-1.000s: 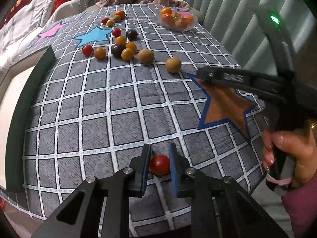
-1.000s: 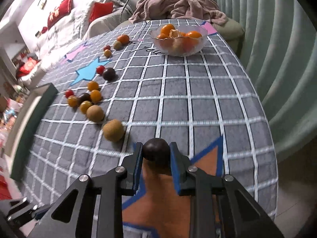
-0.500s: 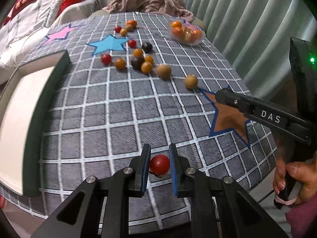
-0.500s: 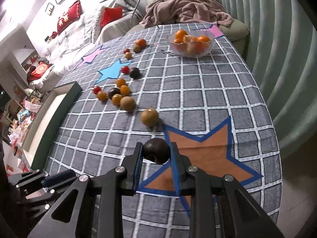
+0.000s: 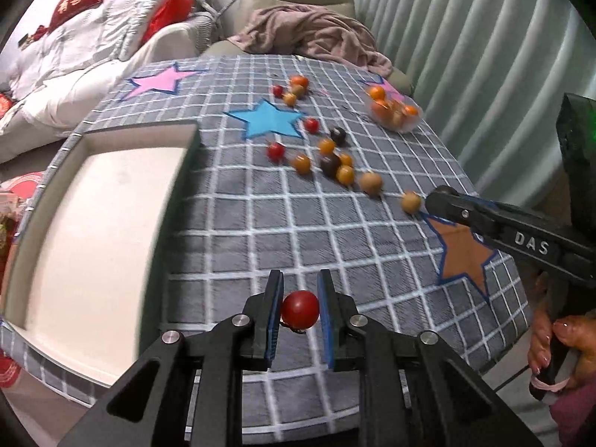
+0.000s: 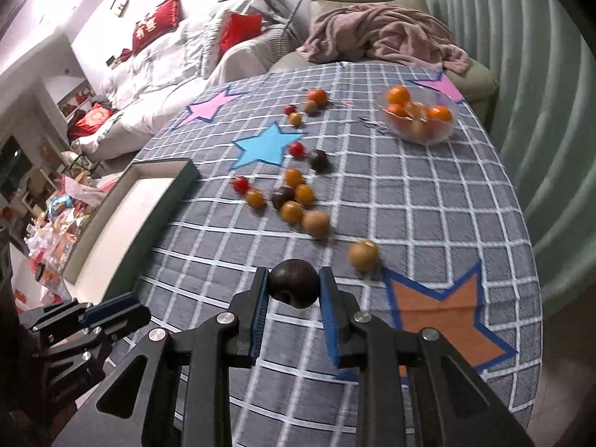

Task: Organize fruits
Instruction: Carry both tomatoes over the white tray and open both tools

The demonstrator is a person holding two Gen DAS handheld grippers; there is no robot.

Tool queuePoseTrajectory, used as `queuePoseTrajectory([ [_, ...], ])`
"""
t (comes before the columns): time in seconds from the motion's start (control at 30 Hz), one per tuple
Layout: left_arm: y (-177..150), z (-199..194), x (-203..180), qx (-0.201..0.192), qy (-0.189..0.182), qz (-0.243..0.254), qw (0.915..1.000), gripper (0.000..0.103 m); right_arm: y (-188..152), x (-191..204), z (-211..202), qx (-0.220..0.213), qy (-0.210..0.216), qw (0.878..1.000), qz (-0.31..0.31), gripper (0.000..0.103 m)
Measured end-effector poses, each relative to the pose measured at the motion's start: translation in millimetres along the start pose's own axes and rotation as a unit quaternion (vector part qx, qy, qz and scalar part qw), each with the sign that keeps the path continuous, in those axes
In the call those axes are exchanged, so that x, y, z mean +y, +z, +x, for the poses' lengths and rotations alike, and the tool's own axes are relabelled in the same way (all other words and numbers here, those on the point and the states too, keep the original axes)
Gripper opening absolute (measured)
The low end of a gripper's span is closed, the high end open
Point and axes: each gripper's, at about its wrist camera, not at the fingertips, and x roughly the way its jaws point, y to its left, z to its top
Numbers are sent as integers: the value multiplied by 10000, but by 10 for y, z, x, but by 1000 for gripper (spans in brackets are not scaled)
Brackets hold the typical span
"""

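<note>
My left gripper point(image 5: 300, 298) is shut on a red cherry tomato point(image 5: 300, 309), held above the grey checked tablecloth near the front edge. My right gripper point(image 6: 293, 290) is shut on a dark round fruit point(image 6: 293, 287), held above the cloth left of the orange star point(image 6: 443, 320). Several loose fruits, red, orange, dark and tan, lie in a cluster mid-table point(image 5: 331, 164) point(image 6: 294, 201). A green-rimmed tray with a cream floor point(image 5: 93, 223) point(image 6: 130, 216) sits at the left. The right gripper's body shows at the right of the left wrist view point(image 5: 521, 238).
A clear bowl of oranges point(image 5: 395, 111) point(image 6: 421, 119) stands at the far right of the table. More small fruits point(image 6: 309, 106) lie far back. A pink blanket on a chair point(image 6: 387, 37) lies beyond the table. Curtains run along the right side.
Both grippers have pulled back and swung left with their fruits held. The tray has come much further into both views and the fruit cluster looks farther away.
</note>
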Motion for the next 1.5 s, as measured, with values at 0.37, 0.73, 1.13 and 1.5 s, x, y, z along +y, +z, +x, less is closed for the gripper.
queuePoseTrajectory([
  [0.37,264,-99,799,-191,637,-387,9970,20,399,887,350,173,441,9970,-609,29],
  [0.73,360,167,1617,53,1448,-910,9853,20,603,1767,1072,655,952,9891,-910,29],
  [1.13,223,435,1784,402,1686,-955,9802,21,542,2006,1466,1069,780,9844,-1163,30],
  [1.5,211,280,1785,63,1864,-1034,9770,101,562,2031,1348,925,886,9854,-1122,74],
])
